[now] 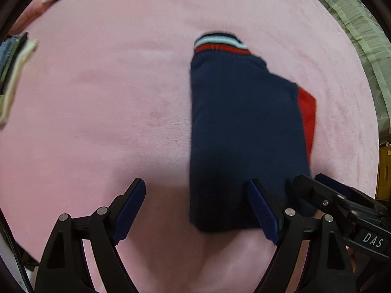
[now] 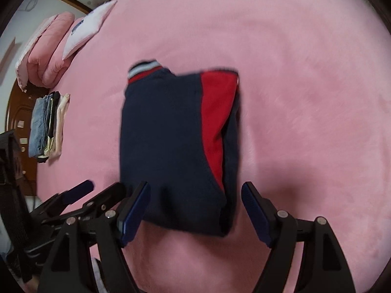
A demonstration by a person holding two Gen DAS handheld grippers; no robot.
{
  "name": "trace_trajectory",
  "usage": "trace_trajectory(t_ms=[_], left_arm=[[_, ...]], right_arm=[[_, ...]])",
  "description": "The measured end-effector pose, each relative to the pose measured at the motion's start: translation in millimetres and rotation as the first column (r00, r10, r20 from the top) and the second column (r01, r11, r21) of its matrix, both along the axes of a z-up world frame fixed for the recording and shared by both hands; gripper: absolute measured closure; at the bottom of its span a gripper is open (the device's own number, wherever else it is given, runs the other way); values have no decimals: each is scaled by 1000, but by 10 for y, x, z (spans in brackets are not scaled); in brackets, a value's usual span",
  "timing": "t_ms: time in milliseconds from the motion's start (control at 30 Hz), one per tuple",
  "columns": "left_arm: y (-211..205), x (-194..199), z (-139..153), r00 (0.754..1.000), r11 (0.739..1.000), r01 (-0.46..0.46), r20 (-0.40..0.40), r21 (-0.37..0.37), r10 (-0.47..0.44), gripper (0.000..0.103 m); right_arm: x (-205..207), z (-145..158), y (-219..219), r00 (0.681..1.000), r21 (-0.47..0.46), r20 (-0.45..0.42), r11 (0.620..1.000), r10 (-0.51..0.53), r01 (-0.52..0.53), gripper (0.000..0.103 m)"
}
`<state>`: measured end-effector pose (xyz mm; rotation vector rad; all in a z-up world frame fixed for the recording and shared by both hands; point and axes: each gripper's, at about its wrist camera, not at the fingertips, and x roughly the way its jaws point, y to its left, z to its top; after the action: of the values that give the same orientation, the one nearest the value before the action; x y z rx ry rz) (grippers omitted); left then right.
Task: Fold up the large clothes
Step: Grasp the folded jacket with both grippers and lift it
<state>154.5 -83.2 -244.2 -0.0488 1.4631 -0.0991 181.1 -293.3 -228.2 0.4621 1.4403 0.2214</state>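
Observation:
A folded navy garment [image 1: 242, 127] with a red panel [image 1: 306, 112] and a striped red-white collar lies flat on the pink bedspread [image 1: 97, 97]. My left gripper [image 1: 195, 183] stands open, pointing down over the garment's near left corner, pads apart from the cloth. In the right wrist view the same garment [image 2: 166, 141] lies with its near end between the wide-open fingers of my right gripper [image 2: 195, 185]. Each gripper shows in the other's view: the right gripper [image 1: 314, 179] at the garment's right edge, the left gripper [image 2: 101, 186] at its left.
A stack of folded clothes [image 2: 46, 124] sits at the bed's left side, also visible as a stack [image 1: 12, 73] in the left wrist view. A folded pink quilt [image 2: 46, 56] and a white pillow [image 2: 88, 26] lie beyond it. Cream frilled fabric [image 1: 361, 48] borders the bed's right edge.

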Motion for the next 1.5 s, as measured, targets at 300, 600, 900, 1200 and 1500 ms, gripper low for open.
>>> trace_trajectory(t_ms=[300,600,900,1200,1500], left_arm=[[239,172,-422,999,950,-42,-9,-309,42,17],[312,234,-604,993,889,-118,-30,-443,117,19],[269,182,-398,991,872,-130,-33,-473,130,58],[478,-157,69,993,863,-119,-79,-491,92,63],[1419,-626,802,993,860,-117,-36,-497,114,63]], right_arm=[[86,-487,-188,998,225,26,973,-54,47,26],[126,-704,-344,990,421,24,899,-142,119,47],[89,-400,-290,990,365,30,923,-139,119,76],[-220,120,-77,996,298,-15,950,-93,93,78],[-548,741,933,995,298,-93,953,-34,60,77]])
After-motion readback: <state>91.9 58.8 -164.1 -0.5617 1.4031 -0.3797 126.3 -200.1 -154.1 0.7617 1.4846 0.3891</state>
